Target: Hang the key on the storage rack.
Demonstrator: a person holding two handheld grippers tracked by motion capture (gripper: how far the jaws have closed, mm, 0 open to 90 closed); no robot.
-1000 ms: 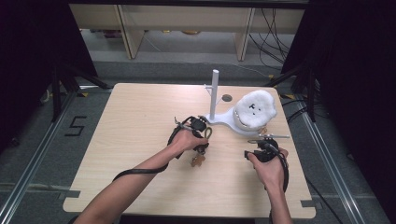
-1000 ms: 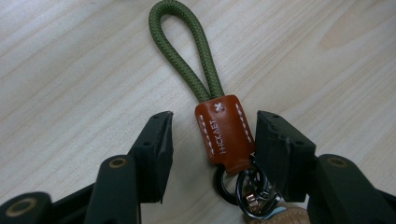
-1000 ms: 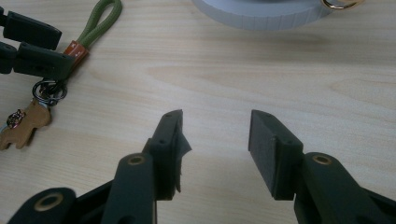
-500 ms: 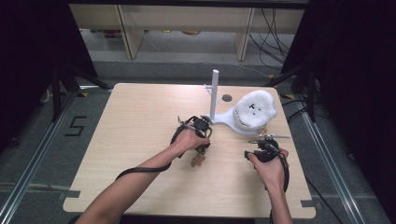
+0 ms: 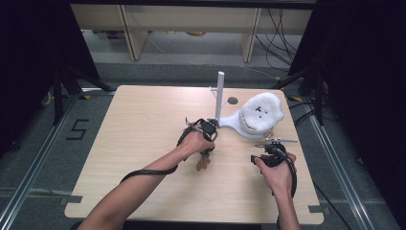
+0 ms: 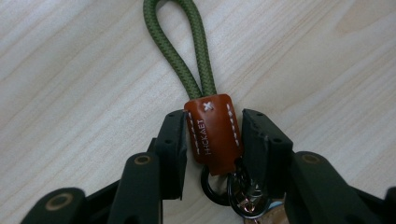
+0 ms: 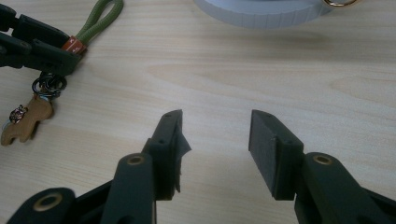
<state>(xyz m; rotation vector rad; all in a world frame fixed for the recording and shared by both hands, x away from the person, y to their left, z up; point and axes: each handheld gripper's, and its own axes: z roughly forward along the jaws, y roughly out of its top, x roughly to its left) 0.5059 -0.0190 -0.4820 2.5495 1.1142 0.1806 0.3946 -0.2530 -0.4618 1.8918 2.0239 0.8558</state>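
Note:
A keychain lies on the wooden table (image 5: 134,143): a green rope loop (image 6: 180,51), a brown leather tab (image 6: 212,133), black rings and a small brown bear charm (image 5: 203,164). My left gripper (image 6: 212,126) points down at it. Its jaws have just been closing and now pinch the tab from both sides. The right gripper view shows that same grip (image 7: 70,51), with the bear charm (image 7: 23,123) trailing below it. My right gripper (image 7: 215,126) rests low over bare wood to the right (image 5: 257,158), jaws apart, with nothing between them.
A white stand (image 5: 234,125) with an upright post (image 5: 220,96) sits at the back right and carries a fluffy white object (image 5: 261,112). Its rim (image 7: 261,14) lies just ahead of my right gripper. Black cables trail from both grippers.
The left hand has barely shifted over the keychain. The right hand and its gripper stay where they were.

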